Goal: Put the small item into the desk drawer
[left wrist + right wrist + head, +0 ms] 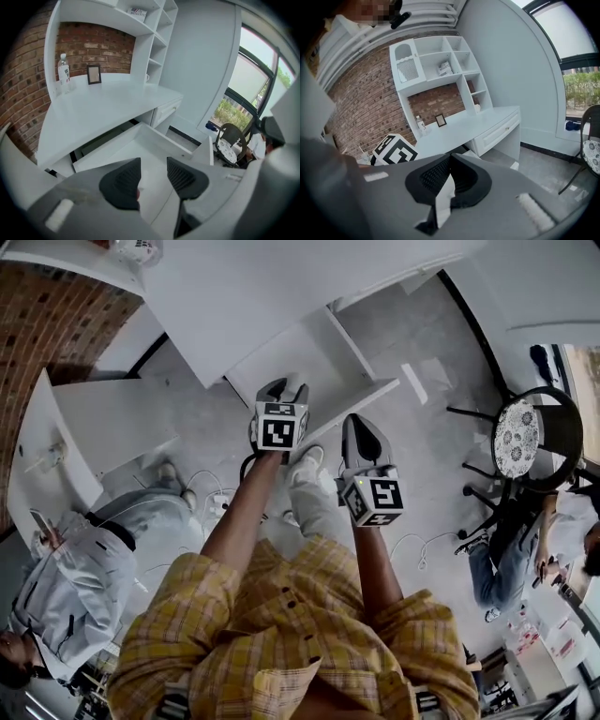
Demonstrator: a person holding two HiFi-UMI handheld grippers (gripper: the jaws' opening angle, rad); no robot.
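Above the open desk drawer (140,149) hangs the left gripper (153,174), tilted down into it. Its jaws are spread and nothing is between them, which suggests the drop is already made. A reddish speck peeks out at the edge of its left pad; that may be the small item (137,192) lying on the drawer floor, though too little shows to be sure. The right gripper (450,164) is clenched on nothing, its pads meeting at the tips. It is held off to the side and pointed more level, probably kept clear so it can push the drawer shut next. The drawer stands pulled well out from under the white desk (103,108), leaving its whole floor open from above.

There are two grippers. One drawer is open and one closed drawer (501,129) sits beside it. One water bottle (64,72) and one picture frame (94,74) stand upright at the back of the desktop. One chair (525,437) is well apart.
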